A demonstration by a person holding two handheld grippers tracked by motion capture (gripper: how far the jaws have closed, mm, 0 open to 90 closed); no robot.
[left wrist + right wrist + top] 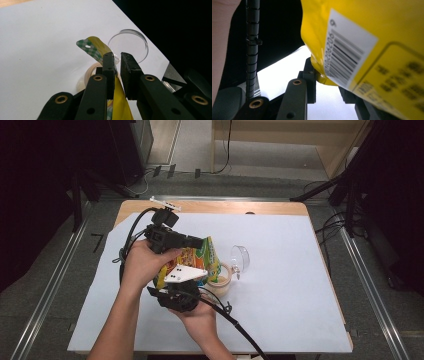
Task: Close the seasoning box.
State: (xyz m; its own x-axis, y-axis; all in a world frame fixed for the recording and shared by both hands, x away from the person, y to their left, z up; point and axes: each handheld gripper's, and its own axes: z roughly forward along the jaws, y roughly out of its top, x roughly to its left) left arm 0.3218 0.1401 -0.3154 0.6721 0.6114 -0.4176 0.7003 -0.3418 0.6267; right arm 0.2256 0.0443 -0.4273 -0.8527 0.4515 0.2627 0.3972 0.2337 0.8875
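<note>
While two grippers hold one yellow bag (200,257), one jar (221,281), one lid (240,257)

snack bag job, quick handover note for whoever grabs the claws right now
Left claw: shut on the top edge of the snack bag.
Right claw: shut on the bag's bottom corner.
The bag is held up off the table, over the open jar; the clear lid stands hinged up behind it.
Done: jar open, bag gripped at both ends.
Left: apparently emptying the bag into the jar; whether it is torn open I cannot tell.
</note>
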